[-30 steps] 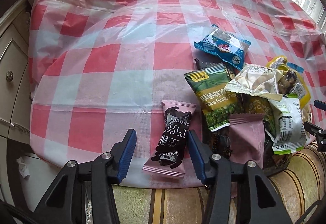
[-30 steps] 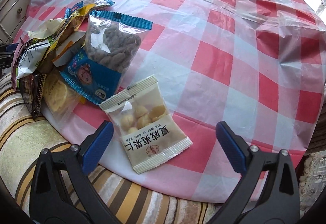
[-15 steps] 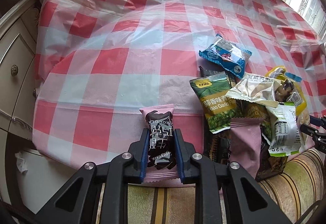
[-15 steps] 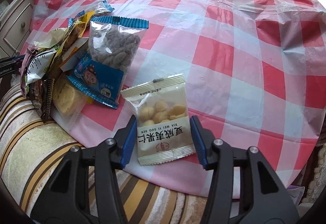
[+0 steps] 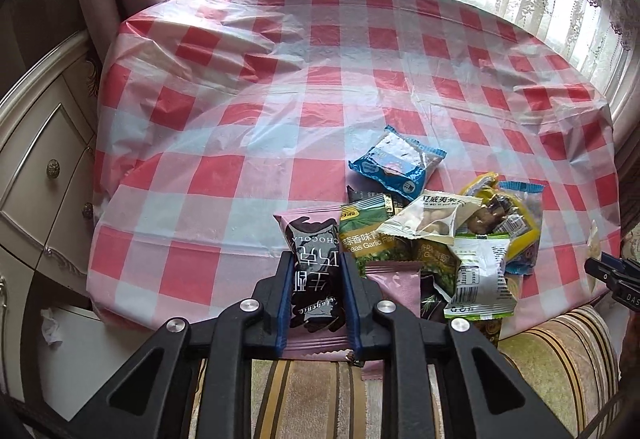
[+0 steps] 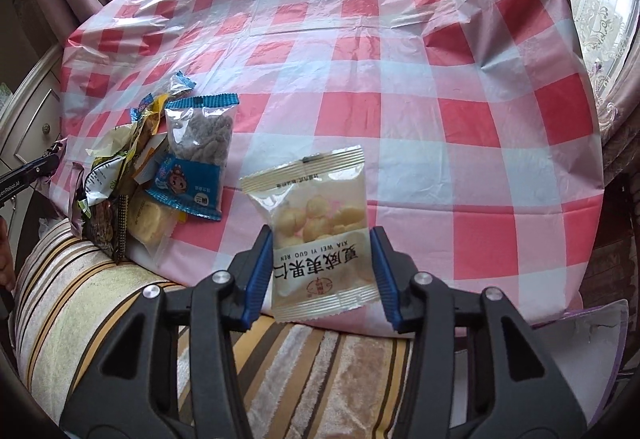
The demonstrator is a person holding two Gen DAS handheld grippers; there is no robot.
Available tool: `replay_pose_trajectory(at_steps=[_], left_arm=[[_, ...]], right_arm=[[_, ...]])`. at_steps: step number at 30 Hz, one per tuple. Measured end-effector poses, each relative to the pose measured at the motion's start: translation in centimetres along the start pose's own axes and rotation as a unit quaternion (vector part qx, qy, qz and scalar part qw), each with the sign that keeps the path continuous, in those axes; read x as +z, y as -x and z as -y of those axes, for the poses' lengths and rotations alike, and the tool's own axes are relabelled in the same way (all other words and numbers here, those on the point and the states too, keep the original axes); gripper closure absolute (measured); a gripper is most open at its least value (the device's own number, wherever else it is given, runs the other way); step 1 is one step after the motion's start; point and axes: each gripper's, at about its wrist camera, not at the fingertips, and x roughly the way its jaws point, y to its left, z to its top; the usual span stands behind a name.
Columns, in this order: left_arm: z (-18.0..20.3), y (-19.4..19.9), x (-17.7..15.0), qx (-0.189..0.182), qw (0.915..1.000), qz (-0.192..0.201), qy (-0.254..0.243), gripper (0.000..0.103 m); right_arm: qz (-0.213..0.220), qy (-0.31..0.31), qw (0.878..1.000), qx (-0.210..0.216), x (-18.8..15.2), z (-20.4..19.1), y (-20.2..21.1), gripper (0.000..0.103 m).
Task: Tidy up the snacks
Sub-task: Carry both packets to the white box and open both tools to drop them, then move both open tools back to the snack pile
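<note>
From the left wrist, the left gripper [image 5: 314, 299] has its blue fingers [image 5: 283, 303] pressed narrow against both sides of a pink chocolate packet [image 5: 313, 271]. The packet's top pokes out past the fingertips and its crimped bottom edge sits back near the hinge. It hangs just left of the snack pile [image 5: 452, 239] at the counter [image 5: 240, 119] edge, in front of the green pea bag [image 5: 370, 235].

From the right wrist, the right gripper [image 6: 322, 271] fingers [image 6: 260, 271] clamp the lower half of a clear macadamia packet [image 6: 316, 231], held off the checked cloth; the jaws have just closed in on it. It sits right of the snack pile, whose blue-banded bag [image 6: 198, 155] lies nearest.
</note>
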Motion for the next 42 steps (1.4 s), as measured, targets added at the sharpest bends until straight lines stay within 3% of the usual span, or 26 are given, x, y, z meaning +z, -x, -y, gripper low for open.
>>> replay_pose_trajectory(at_steps=[7,12,18,22,29,32,34,37,42], left_arm=[[7.1,2.5,1.1,-0.06,0.996,0.021,-0.063,0.08],[14.8,2.7,0.7,-0.131,0.9839,0.005,-0.121,0.08],[24.6,2.5,-1.3,-0.218,0.9568,-0.034,-0.189,0.08],[29.9,2.3,-3.2,-0.275,0.9333,-0.075,-0.219,0.08],[35.6,2.2,-6.6,-0.325,0.9003,-0.127,-0.26,0.079],[36.8,2.0,-7.3,-0.341,0.8898,-0.15,-0.264,0.073],[36.9,1.9,-7.4,-0.341,0.8889,-0.156,-0.263,0.059],[36.2,2.0,-7.1,-0.34,0.8947,-0.149,-0.249,0.042],[34.3,2.4,-6.2,-0.339,0.9096,-0.111,-0.212,0.041]], right_arm=[[0.019,-0.062,0.998,-0.02,-2.8,4.3,3.4,0.052],[0.022,-0.115,0.992,-0.039,-5.5,8.4,5.2,0.052],[0.024,-0.164,0.984,-0.063,-8.9,12.3,6.8,0.052],[0.02,-0.191,0.978,-0.08,-11.0,14.3,7.2,0.052],[0.012,-0.224,0.97,-0.092,-13.1,16.4,7.3,0.05],[0.012,-0.235,0.966,-0.103,-13.4,16.9,7.5,0.046],[0.015,-0.239,0.965,-0.109,-13.5,17.1,7.9,0.035],[0.025,-0.24,0.962,-0.13,-13.3,17.1,8.6,0.023],[0.038,-0.231,0.958,-0.168,-12.2,16.4,9.5,0.014]])
